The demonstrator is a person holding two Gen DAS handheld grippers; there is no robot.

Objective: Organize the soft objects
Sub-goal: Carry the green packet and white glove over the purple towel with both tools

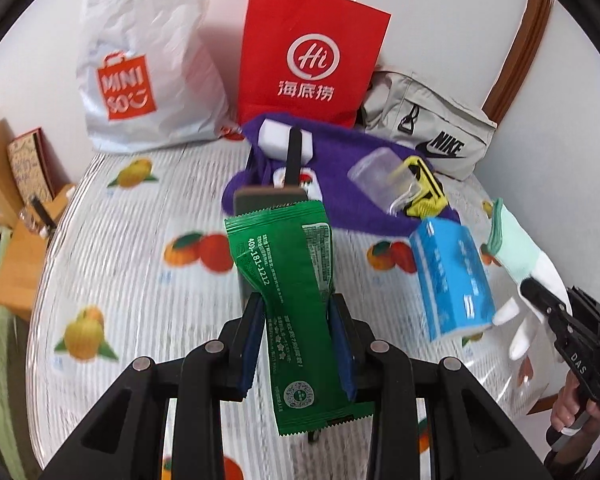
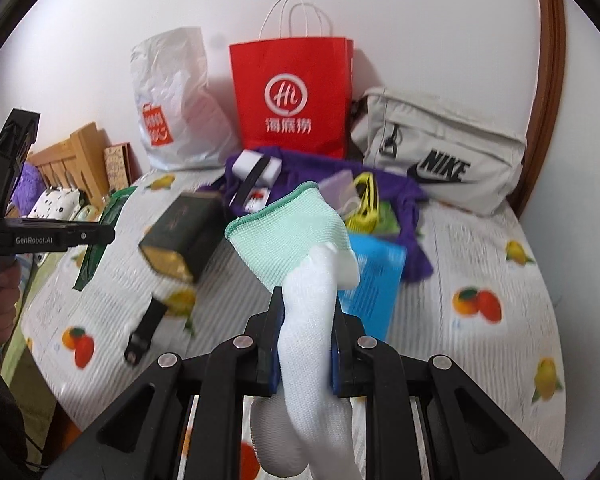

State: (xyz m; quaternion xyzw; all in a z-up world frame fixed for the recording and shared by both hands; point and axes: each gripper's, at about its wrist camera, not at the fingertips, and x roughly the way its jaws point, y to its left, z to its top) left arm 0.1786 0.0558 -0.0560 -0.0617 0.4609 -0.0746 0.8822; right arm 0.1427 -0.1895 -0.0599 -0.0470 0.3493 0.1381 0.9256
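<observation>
Left wrist view: my left gripper (image 1: 298, 312) is clenched on a green snack packet (image 1: 290, 304), held up above the fruit-print table cover (image 1: 140, 280). Beyond it lie a purple cloth (image 1: 339, 188) loaded with small items, a blue tissue pack (image 1: 451, 276), and, against the wall, a white Miniso bag (image 1: 140, 64), a red paper bag (image 1: 307, 52) and a grey Nike pouch (image 1: 431, 132). At the right edge my right gripper (image 1: 539, 300) holds a white-and-mint glove (image 1: 519, 256).

Right wrist view: the fingers (image 2: 274, 344) pinch the glove (image 2: 307, 280) around its middle, cuff pointing forward, the rest hanging behind the pads. The left gripper (image 2: 96, 234) appears at the left with the green packet edge-on (image 2: 100, 236). A dark box (image 2: 184, 232) and a black strap (image 2: 146, 332) lie on the cover below.

Both soft items are airborne, neither yet put away. As I judge it, the risks are these: the slick packet could slide out under its own weight, the limp glove could snag on the clutter, and two loaded grippers heading for one bag mouth could collide or tip it.
</observation>
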